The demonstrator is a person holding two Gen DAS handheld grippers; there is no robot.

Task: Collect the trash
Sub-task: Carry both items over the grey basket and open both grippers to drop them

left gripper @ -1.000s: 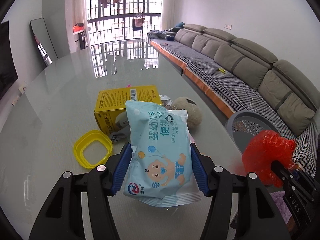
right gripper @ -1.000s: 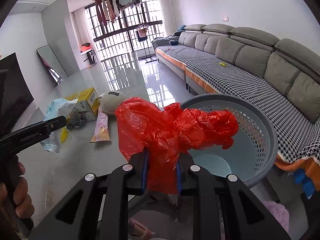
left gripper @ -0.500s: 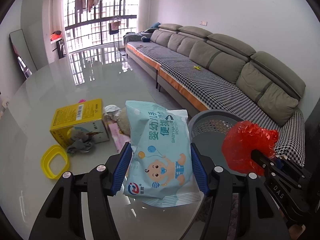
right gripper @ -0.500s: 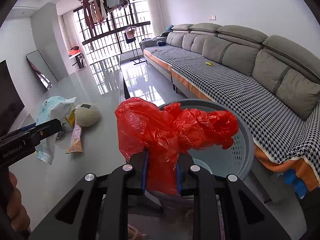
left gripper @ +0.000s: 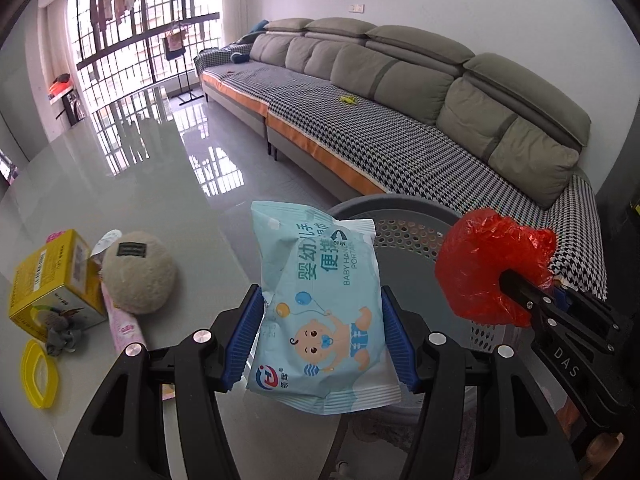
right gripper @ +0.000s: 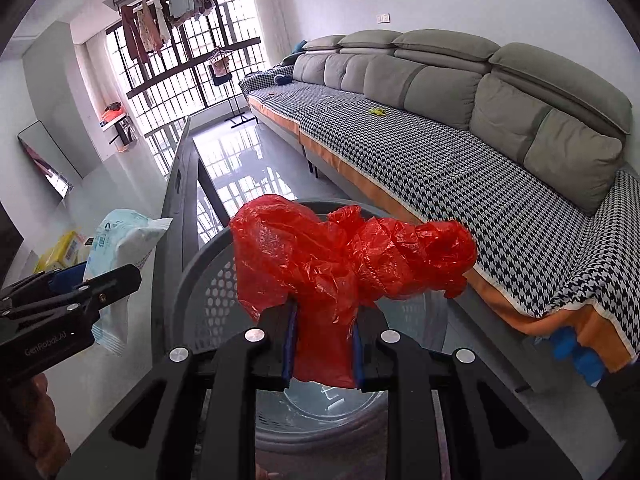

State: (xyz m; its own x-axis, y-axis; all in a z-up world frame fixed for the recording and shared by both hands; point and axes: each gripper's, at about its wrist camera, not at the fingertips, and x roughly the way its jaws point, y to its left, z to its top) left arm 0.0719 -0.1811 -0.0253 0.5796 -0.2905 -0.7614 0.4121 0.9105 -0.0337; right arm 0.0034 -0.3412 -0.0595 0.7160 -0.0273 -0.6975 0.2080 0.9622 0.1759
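My left gripper [left gripper: 322,340] is shut on a light blue baby wipes pack [left gripper: 320,304] and holds it above the table edge, beside the grey perforated basket [left gripper: 404,236]. My right gripper [right gripper: 323,344] is shut on a crumpled red plastic bag [right gripper: 344,256] and holds it over the basket [right gripper: 208,276], whose inside shows below. The red bag [left gripper: 488,264] and right gripper also show at the right of the left wrist view. The wipes pack [right gripper: 120,248] and left gripper show at the left of the right wrist view.
On the glass table [left gripper: 160,208] lie a yellow box [left gripper: 52,284], a beige round plush [left gripper: 138,272], a pink wrapper [left gripper: 124,328], a yellow ring lid [left gripper: 38,372] and a small grey scrap [left gripper: 64,334]. A long grey sofa [left gripper: 400,120] runs along the right.
Both grippers have moved right, off the table towards the basket. The red bag now hangs over the basket opening and the wipes pack is at the table edge beside it.
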